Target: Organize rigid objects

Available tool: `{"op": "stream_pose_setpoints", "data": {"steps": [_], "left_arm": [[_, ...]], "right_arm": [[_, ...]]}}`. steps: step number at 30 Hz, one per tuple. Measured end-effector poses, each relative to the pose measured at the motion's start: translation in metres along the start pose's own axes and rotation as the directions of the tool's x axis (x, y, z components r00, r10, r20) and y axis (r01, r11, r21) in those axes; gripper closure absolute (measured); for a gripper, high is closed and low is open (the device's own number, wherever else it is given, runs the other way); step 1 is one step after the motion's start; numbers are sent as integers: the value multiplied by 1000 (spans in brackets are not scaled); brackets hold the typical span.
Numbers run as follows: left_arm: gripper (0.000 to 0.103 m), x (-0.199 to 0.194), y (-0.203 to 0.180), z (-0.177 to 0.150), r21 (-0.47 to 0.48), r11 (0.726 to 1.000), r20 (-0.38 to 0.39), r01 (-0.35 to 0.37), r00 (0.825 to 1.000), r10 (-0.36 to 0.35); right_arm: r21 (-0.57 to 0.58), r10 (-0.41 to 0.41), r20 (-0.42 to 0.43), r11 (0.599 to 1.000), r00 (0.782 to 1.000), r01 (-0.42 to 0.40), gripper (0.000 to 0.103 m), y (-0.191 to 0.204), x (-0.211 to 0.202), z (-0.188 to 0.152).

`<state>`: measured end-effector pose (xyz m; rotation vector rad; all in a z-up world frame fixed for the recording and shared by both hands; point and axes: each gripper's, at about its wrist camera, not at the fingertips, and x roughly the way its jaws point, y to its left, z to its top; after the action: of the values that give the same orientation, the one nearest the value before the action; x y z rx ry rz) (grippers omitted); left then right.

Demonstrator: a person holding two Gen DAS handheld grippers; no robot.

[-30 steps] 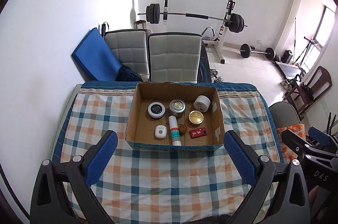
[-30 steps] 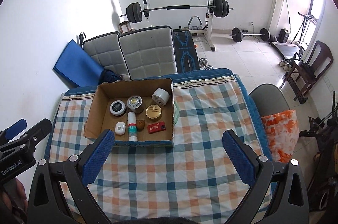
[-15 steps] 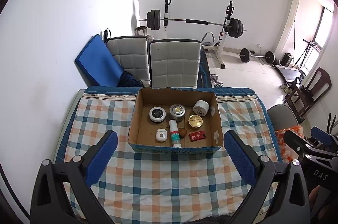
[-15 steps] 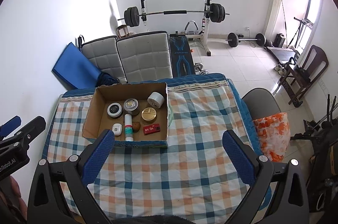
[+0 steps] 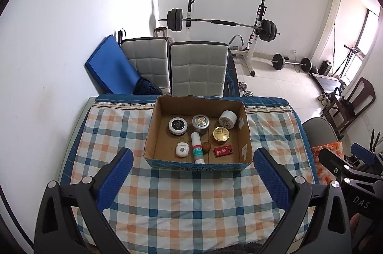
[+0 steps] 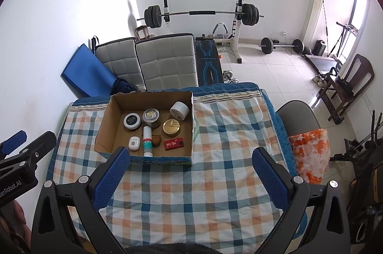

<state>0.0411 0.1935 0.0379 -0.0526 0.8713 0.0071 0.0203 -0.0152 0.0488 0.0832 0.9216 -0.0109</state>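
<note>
Both views have drawn back from the open brown cardboard box [image 5: 198, 134], which now lies at twelve o'clock of the empty, spread left gripper [image 5: 194, 172] and eleven o'clock of the equally spread right gripper [image 6: 191, 170], the left nearer.

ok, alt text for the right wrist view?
An open cardboard box of small tins, a red packet and a white tube sits on a checked tablecloth. The right gripper hovers open and empty, with gym weights behind.

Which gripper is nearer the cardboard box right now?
Left. The left gripper faces the cardboard box head-on; the right gripper is offset to the box's right.
</note>
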Motion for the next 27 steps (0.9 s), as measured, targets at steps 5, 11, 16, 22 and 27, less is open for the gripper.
{"op": "stream_pose_setpoints", "data": {"steps": [5,11,16,22,27], "left_arm": [[0,0,1,-1,-1,1000,4,-1,1000,1],[0,-3,0,-2,-3,1000,10,-2,1000,2],[0,-3,-1,-2,-4,1000,12,-1,1000,1],[0,-5,-1,0,-3,1000,14,0,1000,0],[0,-5,-2,0,-1,1000,12,-1,1000,1]], "right_arm": [[0,-4,14,1000,1000,4,0,-1,-2,1],[3,-22,45,1000,999,22,0,-4,-9,3],[-2,-26,57,1000,998,26,0,-5,-12,4],[-4,-28,59,1000,998,28,0,-5,-13,3],[-4,-27,57,1000,998,28,0,-5,-13,4]]}}
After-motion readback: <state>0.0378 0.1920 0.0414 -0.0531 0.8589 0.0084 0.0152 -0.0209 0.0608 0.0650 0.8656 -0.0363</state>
